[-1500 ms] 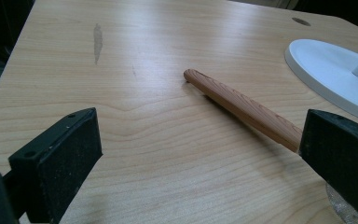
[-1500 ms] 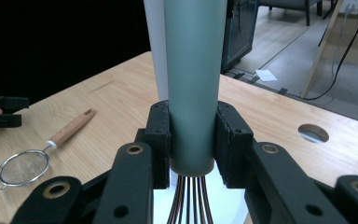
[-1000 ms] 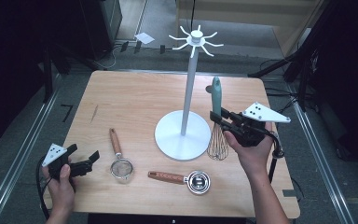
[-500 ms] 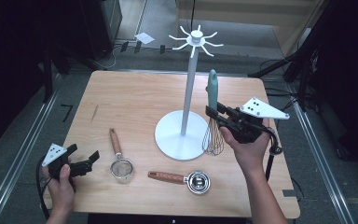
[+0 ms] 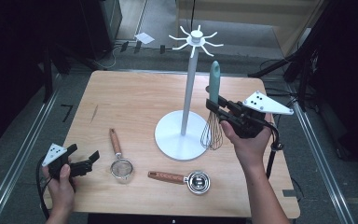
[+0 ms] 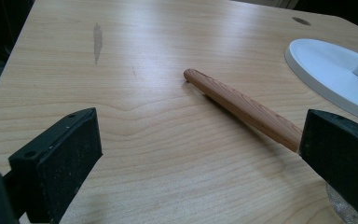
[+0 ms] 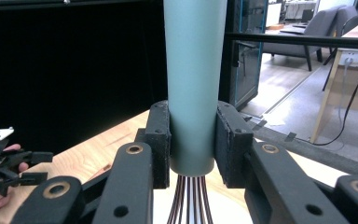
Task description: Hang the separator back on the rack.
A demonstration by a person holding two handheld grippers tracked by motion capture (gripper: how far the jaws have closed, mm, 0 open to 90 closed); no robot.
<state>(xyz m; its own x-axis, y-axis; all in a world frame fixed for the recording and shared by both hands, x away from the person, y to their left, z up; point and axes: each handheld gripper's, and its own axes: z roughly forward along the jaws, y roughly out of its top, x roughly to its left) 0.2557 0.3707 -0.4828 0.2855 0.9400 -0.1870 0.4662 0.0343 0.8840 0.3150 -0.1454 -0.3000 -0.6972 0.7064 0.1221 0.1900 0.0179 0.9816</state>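
The right gripper (image 5: 216, 108) is clamped on a whisk (image 5: 213, 119), its two black pads pressed against the lower end of the teal handle (image 7: 193, 84) just above where the wires (image 7: 189, 200) fan out; in the right gripper view the handle rises straight up between the jaws, so the whisk hangs upright, wire loops downward. In the high view the whisk is held clear of the wooden table (image 5: 135, 102), its wires hanging just beside the round white base of the utensil stand (image 5: 182, 136), and the top of the handle reaches up toward the stand's ring of white hooks (image 5: 195, 39), though it stays lower than them and off to the gripper's side of the pole. The right hand (image 5: 247, 142) grasps the gripper from behind, with the grey three-cornered plate on top. The left gripper (image 5: 86, 161) rests low near the table's near left corner, held in the left hand (image 5: 60, 179); its jaws stand wide apart with nothing between the pads. Just ahead of it lies a small mesh strainer (image 5: 120, 164) with a wooden handle (image 6: 242, 107), which runs slantwise past its right jaw in the left gripper view. Farther toward the right gripper from the strainer, a wooden-handled metal measuring cup (image 5: 186, 179) lies flat on the table, near the stand's base.
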